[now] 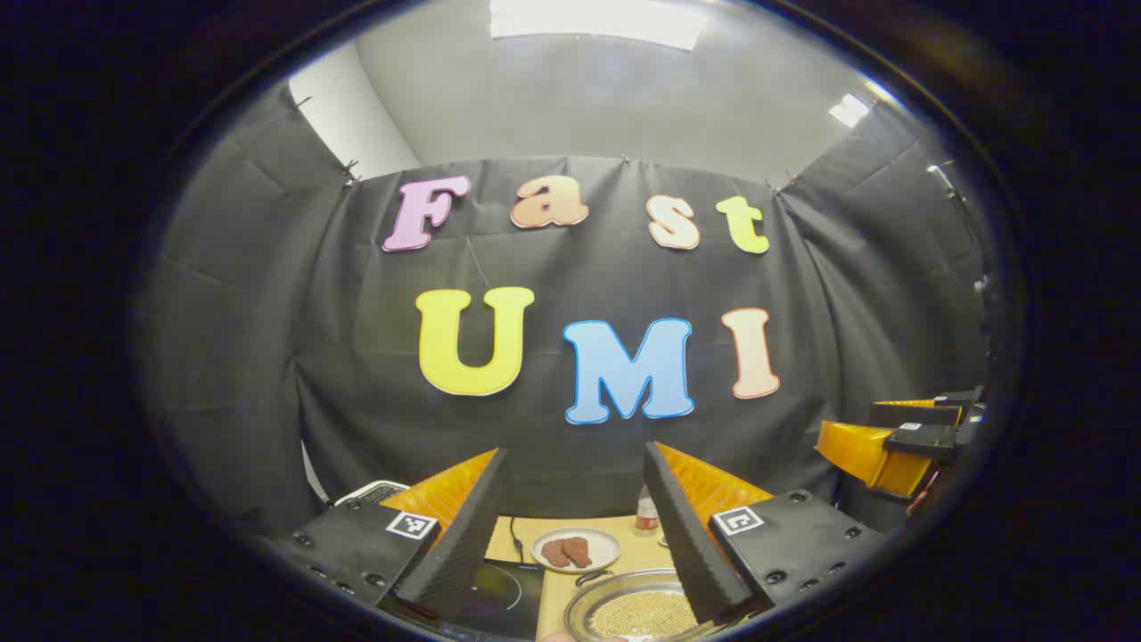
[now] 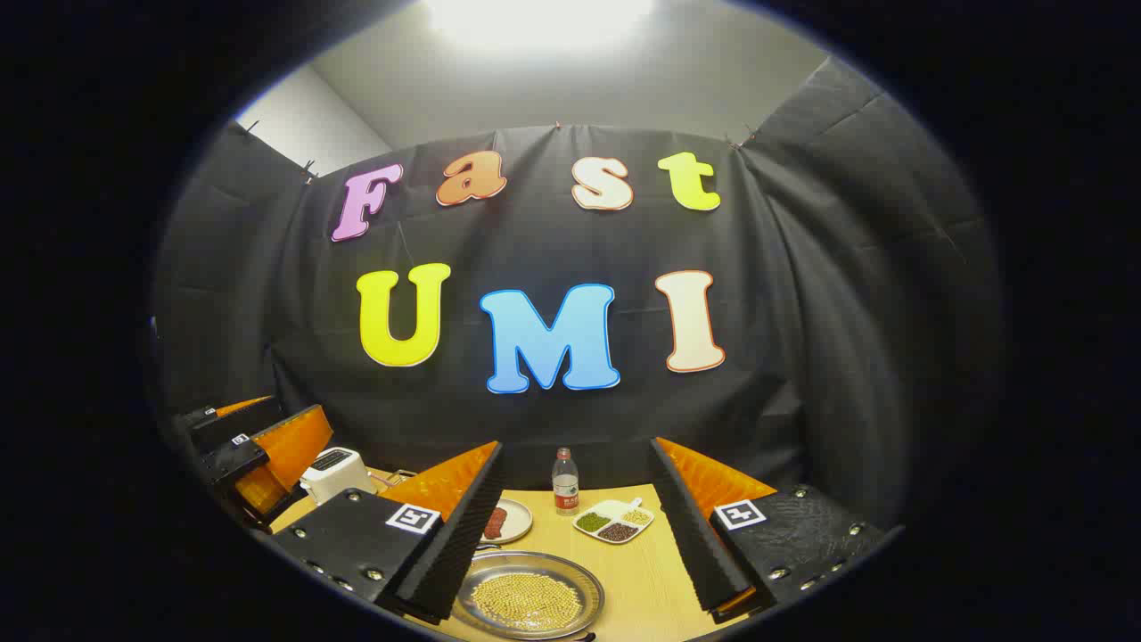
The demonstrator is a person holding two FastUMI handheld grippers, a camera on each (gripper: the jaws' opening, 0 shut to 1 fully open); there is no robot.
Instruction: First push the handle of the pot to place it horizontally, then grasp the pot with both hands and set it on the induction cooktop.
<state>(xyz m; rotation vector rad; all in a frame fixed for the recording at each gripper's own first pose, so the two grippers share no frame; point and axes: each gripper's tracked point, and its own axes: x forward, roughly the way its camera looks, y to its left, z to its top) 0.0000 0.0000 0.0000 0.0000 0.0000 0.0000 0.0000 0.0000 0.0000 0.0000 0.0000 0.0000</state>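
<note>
On the wooden table (image 2: 642,580), at its near edge: the pot (image 2: 528,596), a shallow metal pan with a layer of small yellow beans across the bottom. Just beside it, on its left in the left gripper view: the dark induction cooktop (image 1: 499,593), with a cord running off toward the back. Pot not on the cooktop; both flat on the table, side by side. Handle hard to make out — a thin dark loop at the pot's far rim in the left gripper view, a hint of something at the near rim in the right gripper view; direction impossible to tell.

Above and short of the table: left gripper (image 1: 575,526), fingers spread wide, nothing between them, nothing touched. Same for the right gripper (image 2: 575,526): wide apart, empty, held over the pot with clear air below. Each also visible at the edge of the other's view, raised well off the table.

Further back: a plate with brown meat pieces (image 1: 575,550), a small bottle (image 2: 564,481), a divided dish of beans (image 2: 613,522), a white toaster (image 2: 337,471) toward the left.

By the look of it, nothing done yet. Handle push apparently ahead, then the two-sided grasp on the rim, the lift, and the short carry across to the cooktop. Probably the very start, with both tools poised but uncommitted.
</note>
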